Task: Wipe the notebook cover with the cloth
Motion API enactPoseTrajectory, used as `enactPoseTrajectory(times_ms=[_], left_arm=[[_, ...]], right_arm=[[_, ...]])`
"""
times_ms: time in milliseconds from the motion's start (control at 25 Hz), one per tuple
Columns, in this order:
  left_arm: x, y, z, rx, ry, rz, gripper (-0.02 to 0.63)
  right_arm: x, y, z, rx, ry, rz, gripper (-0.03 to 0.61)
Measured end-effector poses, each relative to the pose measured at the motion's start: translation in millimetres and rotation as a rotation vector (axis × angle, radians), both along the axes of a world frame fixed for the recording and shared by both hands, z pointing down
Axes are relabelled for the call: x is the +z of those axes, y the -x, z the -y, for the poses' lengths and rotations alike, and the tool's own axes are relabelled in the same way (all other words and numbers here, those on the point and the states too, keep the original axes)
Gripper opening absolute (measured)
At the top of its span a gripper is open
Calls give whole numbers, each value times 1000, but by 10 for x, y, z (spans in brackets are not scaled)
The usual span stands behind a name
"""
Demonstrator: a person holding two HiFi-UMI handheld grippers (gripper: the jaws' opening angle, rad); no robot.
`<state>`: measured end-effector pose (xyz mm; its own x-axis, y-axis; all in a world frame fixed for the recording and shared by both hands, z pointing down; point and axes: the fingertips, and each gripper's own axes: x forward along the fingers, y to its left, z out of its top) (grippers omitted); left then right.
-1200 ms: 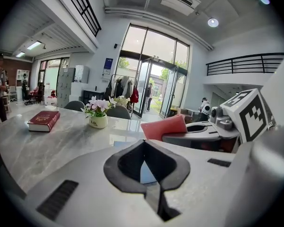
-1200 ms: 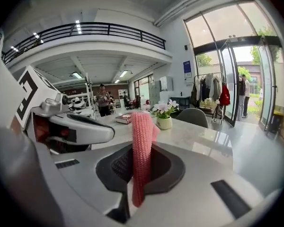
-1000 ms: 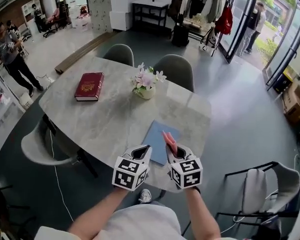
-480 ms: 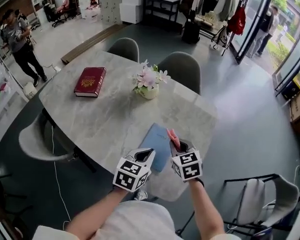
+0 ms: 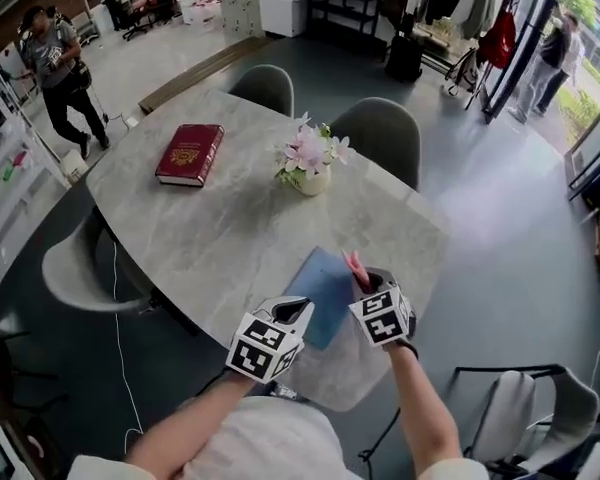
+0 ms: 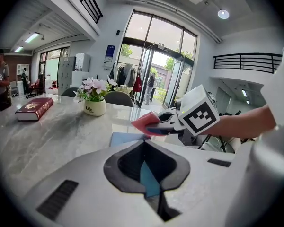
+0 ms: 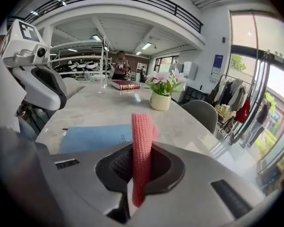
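A light blue notebook (image 5: 318, 293) lies flat near the front edge of the grey marble table (image 5: 220, 238). My right gripper (image 5: 364, 283) is shut on a pink knitted cloth (image 5: 356, 265), which sticks up out of the jaws (image 7: 142, 141). It hovers at the notebook's right edge; I cannot tell whether the cloth touches the cover. The left gripper view shows the same cloth (image 6: 144, 123) held just above the notebook (image 6: 125, 138). My left gripper (image 5: 291, 311) is shut and holds nothing, its tip by the notebook's near left corner. The notebook (image 7: 94, 137) lies ahead and left of the right jaws.
A red book (image 5: 190, 154) lies at the table's far left and a white flower pot (image 5: 311, 165) stands mid-table. Grey chairs (image 5: 380, 138) line the far side, another (image 5: 75, 278) stands at the left. A person (image 5: 55, 68) walks at the far left.
My right gripper with the cloth has shifted slightly toward the notebook's far right edge. The left gripper stays by the near corner. My head view has drifted.
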<state>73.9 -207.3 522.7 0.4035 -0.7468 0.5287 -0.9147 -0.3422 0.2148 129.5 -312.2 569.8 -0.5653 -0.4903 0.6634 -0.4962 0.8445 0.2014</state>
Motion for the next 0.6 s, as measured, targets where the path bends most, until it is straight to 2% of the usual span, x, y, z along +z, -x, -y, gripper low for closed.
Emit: enactPoseTrajectory(times_ms=[160,320,600], left_arm=[[64,57,24,-8,22,-2,6],[112,17,32,29,19,13,6],[176,89,36,21,29,-9,6]], right_arm=[[145,39,86,-41,-1,-55,15],[306,69,80,-98,3,-112,15],[424,129,4,-117,27,-135,15]])
